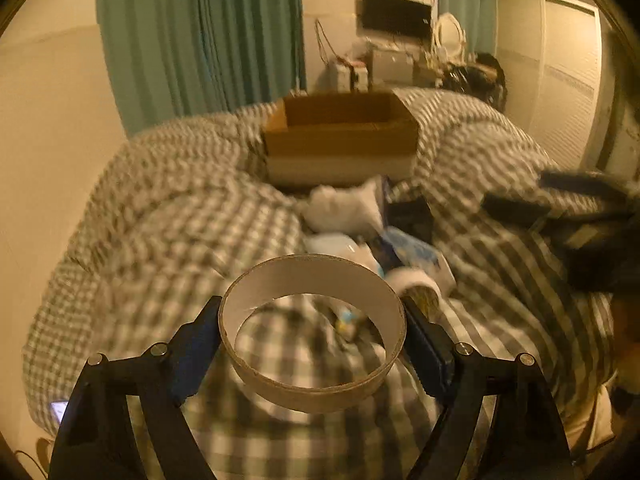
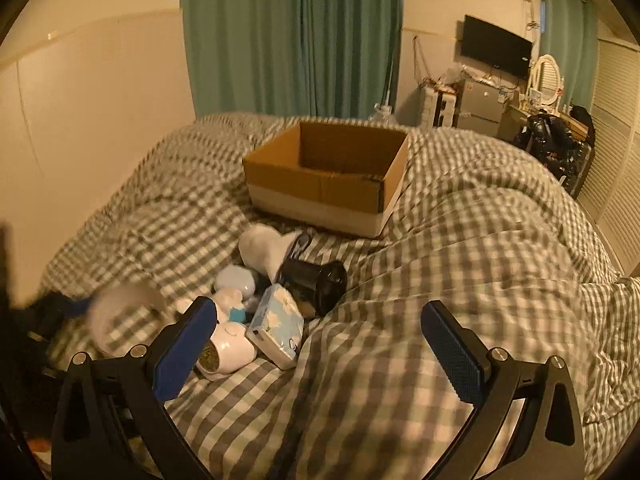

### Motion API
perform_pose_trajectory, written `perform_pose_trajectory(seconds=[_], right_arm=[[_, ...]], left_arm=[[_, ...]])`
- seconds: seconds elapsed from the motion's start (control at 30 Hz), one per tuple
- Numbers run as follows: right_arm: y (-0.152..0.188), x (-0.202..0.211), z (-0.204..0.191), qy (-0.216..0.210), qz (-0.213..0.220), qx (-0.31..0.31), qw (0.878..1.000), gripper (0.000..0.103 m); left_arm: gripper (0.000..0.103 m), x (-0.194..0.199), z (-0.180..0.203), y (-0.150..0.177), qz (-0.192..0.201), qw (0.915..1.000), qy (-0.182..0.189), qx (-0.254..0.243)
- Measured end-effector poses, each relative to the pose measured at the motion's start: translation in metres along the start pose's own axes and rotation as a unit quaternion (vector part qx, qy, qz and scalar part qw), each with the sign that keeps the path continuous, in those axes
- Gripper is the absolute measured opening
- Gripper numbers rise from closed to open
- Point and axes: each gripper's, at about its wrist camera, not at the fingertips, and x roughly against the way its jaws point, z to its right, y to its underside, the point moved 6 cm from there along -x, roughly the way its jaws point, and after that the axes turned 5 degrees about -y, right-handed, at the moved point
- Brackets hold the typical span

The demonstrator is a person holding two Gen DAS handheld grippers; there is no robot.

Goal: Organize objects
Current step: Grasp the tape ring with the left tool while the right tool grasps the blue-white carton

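My left gripper (image 1: 310, 308) is shut on a wide cardboard tape ring (image 1: 312, 396), one blue pad against each side, held just above the checked duvet (image 1: 160, 208). Beyond it lies a pile: a white plush (image 1: 344, 208) and a blue tissue pack (image 1: 412, 252). In the right wrist view my right gripper (image 2: 318, 306) stands open over a duvet fold with nothing between its fingers. Left of it lie the tissue pack (image 2: 276, 328), a black cylinder (image 2: 316, 280), a white plush (image 2: 264, 252) and a white cup-like object (image 2: 228, 354). The ring (image 2: 120, 312) shows blurred at the left.
An open cardboard box (image 2: 324, 184) sits on the bed behind the pile, also seen ahead as the box (image 1: 340, 136). Green curtains (image 2: 288, 40) hang behind the bed. A wall runs along the left; a cluttered desk and black bags (image 2: 552, 140) stand at the far right.
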Motion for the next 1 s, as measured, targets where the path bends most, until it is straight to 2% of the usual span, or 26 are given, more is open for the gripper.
perform_pose_trajectory(seconds=[0.13, 0.33, 0.4, 0.47, 0.53, 0.6, 0.63, 0.67, 0.7, 1.0], right_arm=[[0.007, -0.037, -0.009, -0.005, -0.041, 0.015, 0.999, 0.095], [0.011, -0.075, -0.016, -0.017, -0.088, 0.025, 0.996, 0.082], [0.013, -0.083, -0.016, -0.009, -0.098, 0.03, 0.995, 0.08], [0.016, -0.09, -0.016, -0.008, -0.108, 0.029, 0.994, 0.072], [0.019, -0.09, -0.013, -0.008, -0.11, 0.025, 0.994, 0.071], [0.022, -0.087, -0.011, -0.01, -0.11, 0.024, 0.994, 0.066], [0.025, -0.087, -0.01, -0.01, -0.114, 0.027, 0.993, 0.053], [0.027, -0.089, -0.012, -0.011, -0.119, 0.03, 0.992, 0.031], [0.031, -0.092, -0.013, -0.013, -0.127, 0.036, 0.991, 0.025], [0.032, -0.091, -0.015, -0.014, -0.117, 0.046, 0.992, 0.019]], left_arm=[[0.086, -0.001, -0.016, -0.004, 0.005, 0.9997, -0.006, 0.024], [0.086, -0.007, -0.028, -0.003, 0.003, 0.9994, -0.011, 0.032], [0.086, -0.007, -0.029, -0.001, 0.004, 0.9994, -0.012, 0.032], [0.086, -0.006, -0.029, -0.001, 0.004, 0.9994, -0.012, 0.031], [0.086, -0.005, -0.028, -0.002, 0.007, 0.9995, -0.011, 0.03], [0.086, -0.003, -0.027, -0.002, 0.009, 0.9995, -0.01, 0.027], [0.086, -0.003, -0.026, -0.003, 0.01, 0.9996, -0.01, 0.026], [0.086, -0.003, -0.026, -0.004, 0.011, 0.9996, -0.009, 0.025], [0.086, -0.003, -0.025, -0.003, 0.011, 0.9996, -0.008, 0.023], [0.086, -0.011, -0.024, -0.004, 0.004, 0.9998, -0.002, 0.021]])
